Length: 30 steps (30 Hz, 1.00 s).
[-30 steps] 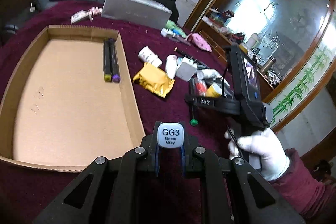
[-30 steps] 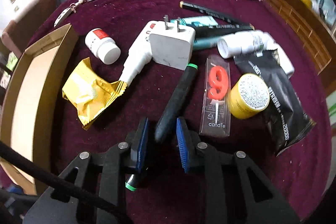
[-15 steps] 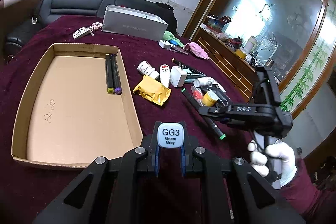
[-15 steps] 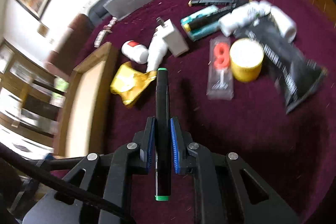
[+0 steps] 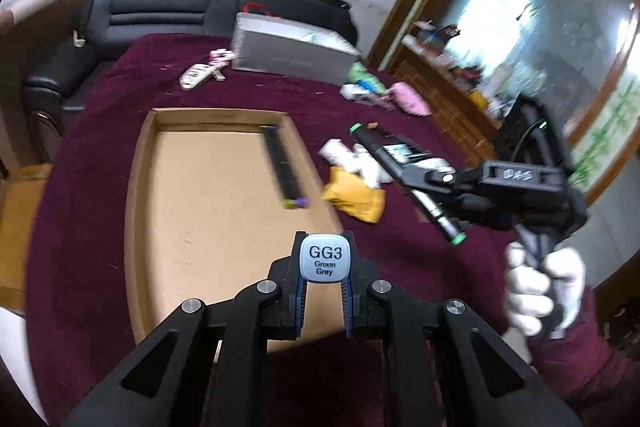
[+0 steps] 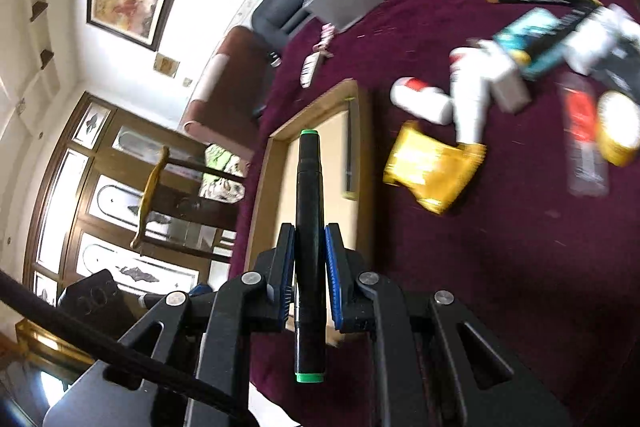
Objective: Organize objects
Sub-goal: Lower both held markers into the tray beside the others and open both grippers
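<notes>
left gripper [image 5: 323, 301]: we grip GG3 marker [image 5: 325, 263], aimed down over tray.
right gripper [image 6: 310, 277]: we clamp green-capped marker [image 6: 309, 227], raised.
cardboard tray [image 5: 136, 187]: two markers [image 5: 285, 167] inside.

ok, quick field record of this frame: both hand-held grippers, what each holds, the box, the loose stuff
left hand-held gripper: shut on grey marker, cap end labelled GG3 Green Grey facing the camera
right hand-held gripper: shut on green-tipped marker, gripped near the middle, above the box edge
gloved hand: holds the right handle
cardboard box: open, on the maroon cloth, two markers along its right wall
loose items: yellow packet, white bottle, yellow jar, all outside the box
</notes>
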Motion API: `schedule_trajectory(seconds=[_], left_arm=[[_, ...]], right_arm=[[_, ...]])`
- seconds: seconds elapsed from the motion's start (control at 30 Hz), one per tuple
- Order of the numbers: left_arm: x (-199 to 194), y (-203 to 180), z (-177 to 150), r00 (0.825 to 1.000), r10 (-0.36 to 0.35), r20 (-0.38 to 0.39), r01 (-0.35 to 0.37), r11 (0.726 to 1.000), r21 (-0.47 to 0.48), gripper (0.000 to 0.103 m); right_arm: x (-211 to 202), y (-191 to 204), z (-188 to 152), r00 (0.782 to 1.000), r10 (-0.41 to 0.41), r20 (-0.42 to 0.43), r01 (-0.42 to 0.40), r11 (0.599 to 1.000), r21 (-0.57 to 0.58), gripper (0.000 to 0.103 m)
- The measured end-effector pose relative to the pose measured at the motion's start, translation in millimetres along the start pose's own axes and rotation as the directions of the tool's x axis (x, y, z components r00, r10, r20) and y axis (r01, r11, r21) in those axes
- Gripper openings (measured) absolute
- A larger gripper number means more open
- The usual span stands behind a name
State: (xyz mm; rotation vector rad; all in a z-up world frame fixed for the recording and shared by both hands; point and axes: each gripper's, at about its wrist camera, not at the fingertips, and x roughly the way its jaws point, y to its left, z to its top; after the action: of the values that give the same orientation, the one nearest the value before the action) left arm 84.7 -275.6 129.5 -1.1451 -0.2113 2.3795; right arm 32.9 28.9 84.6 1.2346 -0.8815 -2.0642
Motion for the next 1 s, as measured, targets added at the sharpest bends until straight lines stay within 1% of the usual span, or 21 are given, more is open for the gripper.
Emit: schedule_trajectory(seconds=[0.13, 0.17, 0.2, 0.27, 0.37, 0.43, 0.57, 0.63, 0.8, 0.87, 1.0], left_arm=[[26.0, 28.6, 18.9, 0.997, 0.019, -0.077, -0.021, 1.0, -0.023, 0.011], [36.7, 35.2, 23.8, 0.995, 0.024, -0.1, -0.027, 0.999, -0.029, 0.011], [45.9, 40.2, 26.6, 0.992, 0.032, -0.119, -0.036, 0.999, -0.034, 0.011], [71.8, 51.7, 34.9, 0.984, 0.041, -0.173, -0.051, 0.997, -0.049, 0.012], [91.9, 63.6, 45.9, 0.982, 0.009, -0.19, -0.027, 0.996, -0.09, 0.012], [103.3, 69.8, 55.0, 0.981, -0.001, -0.194, -0.021, 0.993, -0.113, 0.012], [125.8, 79.7, 69.2, 0.979, 0.002, -0.206, -0.031, 0.989, -0.142, 0.012], [140.7, 84.5, 74.7, 0.975, 0.025, -0.22, -0.058, 0.988, -0.144, 0.012], [177.8, 99.5, 75.2, 0.965, 0.021, -0.26, -0.076, 0.977, -0.201, 0.011], [186.4, 102.9, 73.7, 0.964, 0.019, -0.266, -0.079, 0.973, -0.216, 0.011], [187.7, 103.9, 77.8, 0.97, 0.01, -0.242, -0.069, 0.969, -0.237, 0.011]], right_arm=[[42.8, 14.9, 14.1, 0.999, -0.015, -0.051, 0.015, 1.0, 0.002, 0.013], [57.6, 16.9, 19.0, 0.997, -0.029, -0.065, 0.03, 1.0, 0.007, 0.013], [63.2, 17.2, 20.5, 0.997, -0.039, -0.072, 0.04, 0.999, 0.008, 0.013], [85.1, 17.5, 27.0, 0.993, -0.075, -0.091, 0.076, 0.997, 0.011, 0.013], [111.7, 14.5, 33.9, 0.985, -0.126, -0.12, 0.129, 0.992, 0.012, 0.013], [120.9, 9.5, 36.4, 0.98, -0.154, -0.129, 0.156, 0.988, 0.006, 0.013], [135.4, 3.1, 45.2, 0.969, -0.204, -0.139, 0.206, 0.979, -0.001, 0.013], [139.4, 1.8, 49.3, 0.965, -0.221, -0.141, 0.222, 0.975, -0.005, 0.013], [151.0, 0.1, 55.8, 0.952, -0.269, -0.144, 0.268, 0.963, -0.029, 0.013], [154.7, -1.3, 56.9, 0.946, -0.29, -0.144, 0.287, 0.957, -0.042, 0.013], [159.0, -2.0, 59.4, 0.937, -0.323, -0.135, 0.317, 0.946, -0.064, 0.013]])
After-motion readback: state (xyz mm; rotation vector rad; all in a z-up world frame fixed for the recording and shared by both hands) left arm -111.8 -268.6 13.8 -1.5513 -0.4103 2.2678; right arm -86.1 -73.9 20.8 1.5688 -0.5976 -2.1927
